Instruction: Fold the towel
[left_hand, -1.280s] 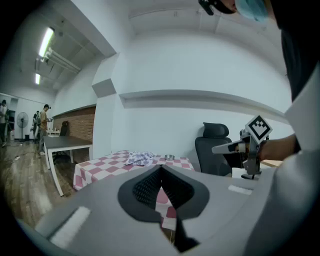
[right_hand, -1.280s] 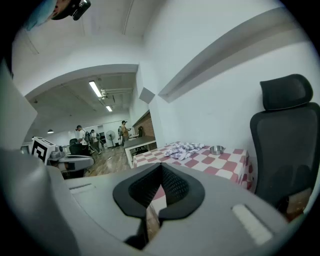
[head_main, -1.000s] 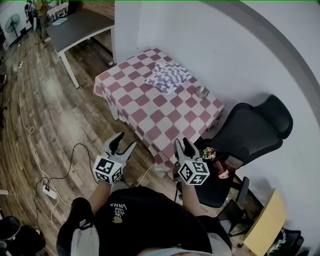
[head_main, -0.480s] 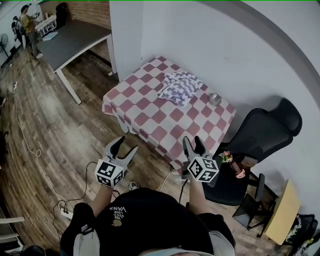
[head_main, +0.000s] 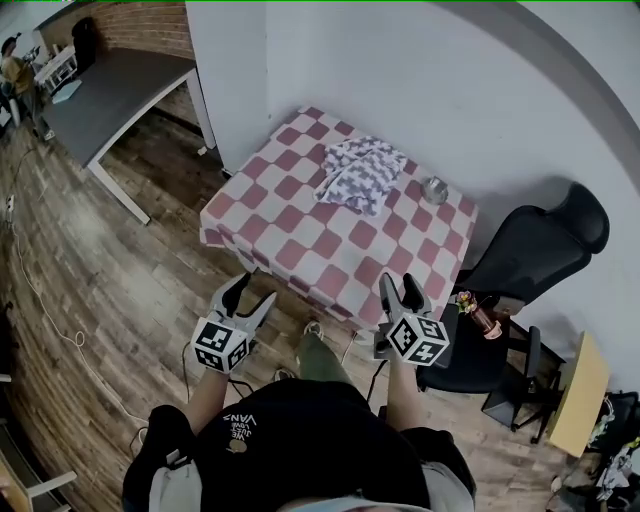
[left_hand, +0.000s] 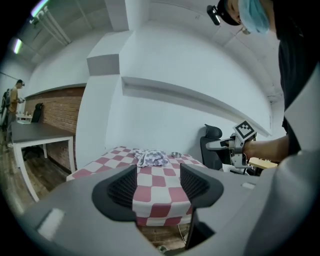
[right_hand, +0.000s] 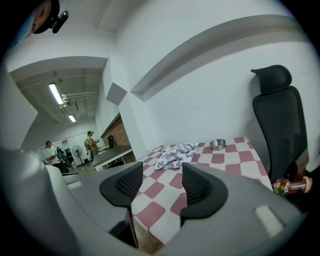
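A crumpled white-and-purple patterned towel (head_main: 358, 175) lies at the far side of a table under a red-and-white checked cloth (head_main: 300, 235). Both grippers hang in the air short of the table's near edge, above the wooden floor. My left gripper (head_main: 250, 295) is open and holds nothing; its jaws have just been opening. My right gripper (head_main: 400, 290) is open too, its jaws also just spread wider, with nothing between them. In the left gripper view the towel (left_hand: 151, 158) shows beyond the left gripper (left_hand: 158, 185). The right gripper view shows the towel (right_hand: 176, 154) past the right gripper (right_hand: 157, 187).
A small metal bowl (head_main: 434, 190) stands to the right of the towel. A black office chair (head_main: 530, 250) is at the table's right, with a pink object with flowers (head_main: 475, 310) on it. A grey desk (head_main: 110, 90) and a person (head_main: 15, 60) are far left. Cables lie on the floor.
The table has come nearer as the person stepped toward it, with both grippers carried forward. The right gripper's jaws stand wider apart than a second ago.
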